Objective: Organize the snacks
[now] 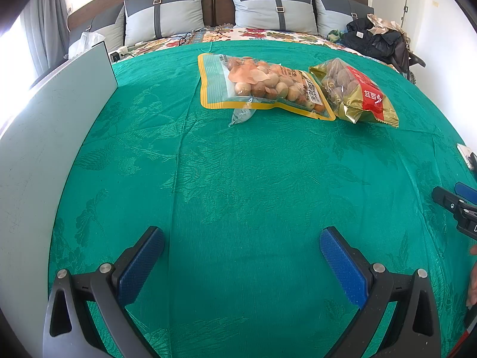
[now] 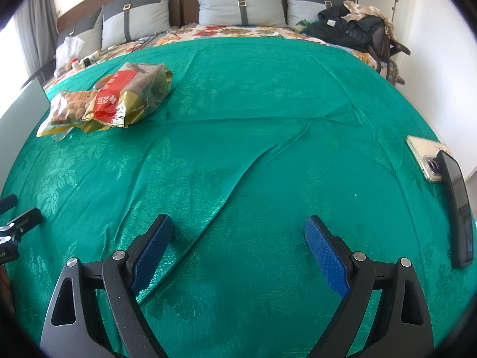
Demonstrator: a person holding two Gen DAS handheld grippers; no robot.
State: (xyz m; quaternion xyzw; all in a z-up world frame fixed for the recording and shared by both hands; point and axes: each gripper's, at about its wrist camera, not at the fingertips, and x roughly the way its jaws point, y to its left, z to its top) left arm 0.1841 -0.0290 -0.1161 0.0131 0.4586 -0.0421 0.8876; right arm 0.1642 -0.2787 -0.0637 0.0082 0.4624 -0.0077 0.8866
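Note:
A clear yellow-edged bag of peanuts (image 1: 262, 85) lies on the green bedspread (image 1: 238, 179), far ahead of my left gripper (image 1: 241, 244). Beside it on the right, overlapping its edge, lies a gold-and-red snack bag (image 1: 354, 92). My left gripper is open and empty over bare cloth. In the right wrist view both bags sit at the far left: the peanut bag (image 2: 67, 110) partly under the gold-and-red bag (image 2: 131, 98). My right gripper (image 2: 238, 232) is open and empty above a fold in the bedspread (image 2: 268, 95). The other gripper shows at each view's side edge.
A pale grey-white board or box (image 1: 44, 149) stands along the left edge of the bed. Two phones (image 2: 426, 158) (image 2: 459, 208) lie at the right edge. Grey pillows (image 1: 274, 6) line the headboard, and dark clothing (image 1: 375, 38) is piled at the far right.

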